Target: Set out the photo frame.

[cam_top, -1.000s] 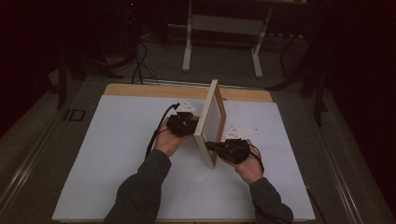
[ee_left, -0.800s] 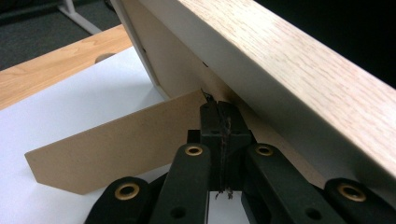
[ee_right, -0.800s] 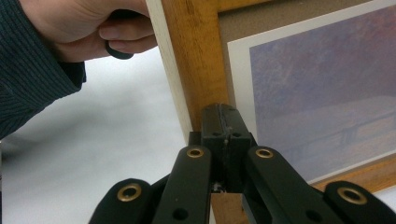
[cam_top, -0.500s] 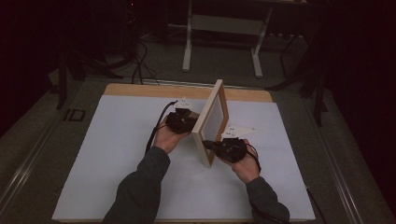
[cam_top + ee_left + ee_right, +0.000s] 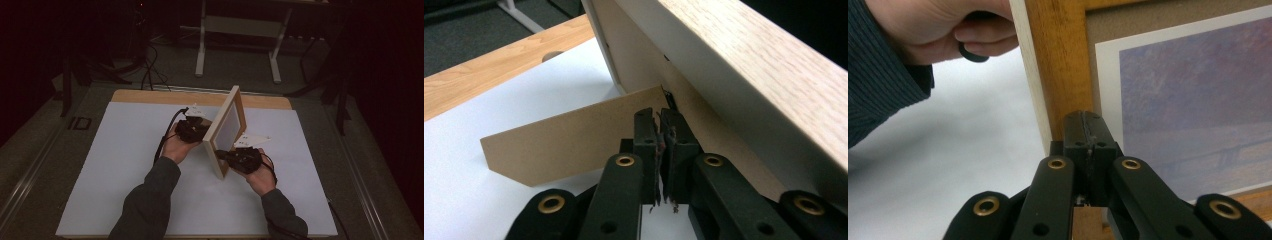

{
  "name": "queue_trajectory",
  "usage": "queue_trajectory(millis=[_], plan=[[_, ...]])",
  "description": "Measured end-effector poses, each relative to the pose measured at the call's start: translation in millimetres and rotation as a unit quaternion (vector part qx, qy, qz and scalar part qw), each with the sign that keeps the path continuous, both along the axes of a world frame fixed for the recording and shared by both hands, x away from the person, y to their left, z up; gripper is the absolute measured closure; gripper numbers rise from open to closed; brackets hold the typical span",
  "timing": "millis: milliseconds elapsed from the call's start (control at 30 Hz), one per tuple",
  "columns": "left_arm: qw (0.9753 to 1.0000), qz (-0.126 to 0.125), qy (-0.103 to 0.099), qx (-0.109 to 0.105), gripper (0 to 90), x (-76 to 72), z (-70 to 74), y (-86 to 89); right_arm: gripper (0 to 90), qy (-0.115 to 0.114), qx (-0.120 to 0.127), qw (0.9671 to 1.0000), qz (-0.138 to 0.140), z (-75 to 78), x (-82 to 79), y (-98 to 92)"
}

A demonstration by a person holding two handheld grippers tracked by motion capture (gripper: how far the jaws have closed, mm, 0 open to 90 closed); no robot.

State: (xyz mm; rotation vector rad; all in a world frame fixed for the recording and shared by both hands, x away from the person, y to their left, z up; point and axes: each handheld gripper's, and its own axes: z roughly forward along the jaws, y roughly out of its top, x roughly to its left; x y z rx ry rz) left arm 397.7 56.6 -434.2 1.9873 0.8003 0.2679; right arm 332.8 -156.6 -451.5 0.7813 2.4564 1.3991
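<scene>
A wooden picture frame [image 5: 227, 127] stands on edge in the middle of the white table cover [image 5: 125, 165], its picture side turned to the right. My left gripper [image 5: 200, 131] is behind it. In the left gripper view its jaws [image 5: 659, 117] are shut on the end of the brown cardboard stand flap [image 5: 574, 135], which swings out from the frame's back [image 5: 704, 115]. My right gripper [image 5: 220, 154] is at the frame's near front corner. Its jaws [image 5: 1088, 120] are shut, with the tips against the wooden border [image 5: 1058, 60] beside the bluish print [image 5: 1198, 100].
The white cover lies on a wooden table whose bare far edge [image 5: 150, 96] shows. A metal stand [image 5: 240, 30] and cables [image 5: 150, 75] are on the dark floor beyond. The person's left hand [image 5: 948, 25] shows past the frame in the right gripper view.
The frame's top has leaned slightly to the right, and the left hand has shifted a little farther back behind it. The right gripper has hardly moved.
</scene>
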Motion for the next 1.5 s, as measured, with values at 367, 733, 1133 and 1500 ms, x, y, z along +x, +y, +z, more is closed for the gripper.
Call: queue_trajectory(millis=[367, 733, 1133, 1500], plan=[[0.9999, 0.012, 0.004, -0.004, 77.9, -4.9, 6.2, 9.4, 90.0, 0.001, -0.004, 1.0000, -0.003, -1.7, -0.6, -3.9], [0.9994, 0.026, 0.010, -0.021, 70.6, -8.8, 9.6, 22.5, 85.0, 0.001, -0.006, 0.9999, -0.010, -4.0, -1.6, -11.9], [0.9991, 0.031, 0.010, -0.025, 63.0, -14.0, 14.3, 29.6, 79.3, 0.004, -0.010, 0.9998, -0.017, -6.6, -3.3, -20.9], [0.9981, 0.052, 0.012, -0.032, 60.7, -20.8, 21.2, 39.6, 73.5, 0.009, -0.012, 0.9994, -0.032, -9.9, -3.7, -35.2]])
